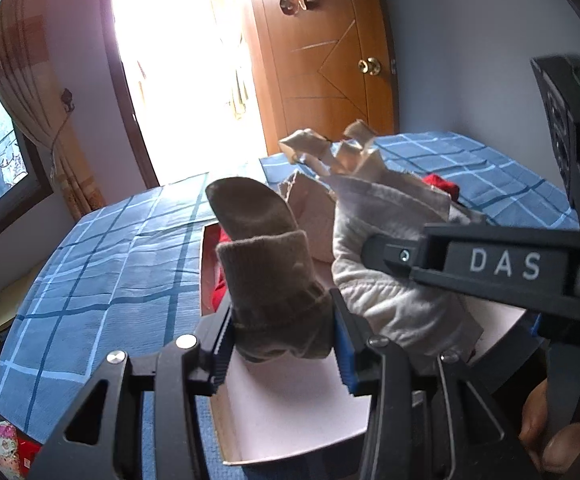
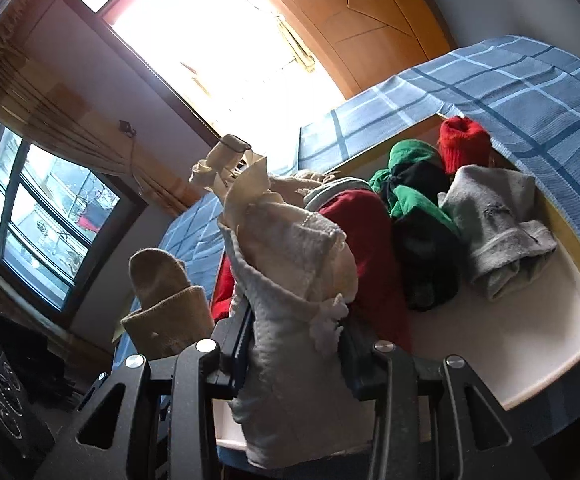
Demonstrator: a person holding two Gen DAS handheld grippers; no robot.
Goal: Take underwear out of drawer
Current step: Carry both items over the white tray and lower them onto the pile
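Two claws each hold cloth above the drawer [image 2: 561,344]: our left claw [image 1: 282,344] pinches a brown sock [image 1: 266,280] low in its frame, and our right claw [image 2: 295,344] is closed on pale quilted underwear [image 2: 290,280] at lower centre, apparently to lift it out. More clothes lie at upper right. We cannot see the underwear's lower end, and glare whitens the doorway.

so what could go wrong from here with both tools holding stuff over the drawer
1. The left tool is shut on a brown sock, not underwear, so the wrong item may come out.
2. The cream garment in the right tool trails straps that could snag the red clothing.
3. The two tools sit close together and could bump.
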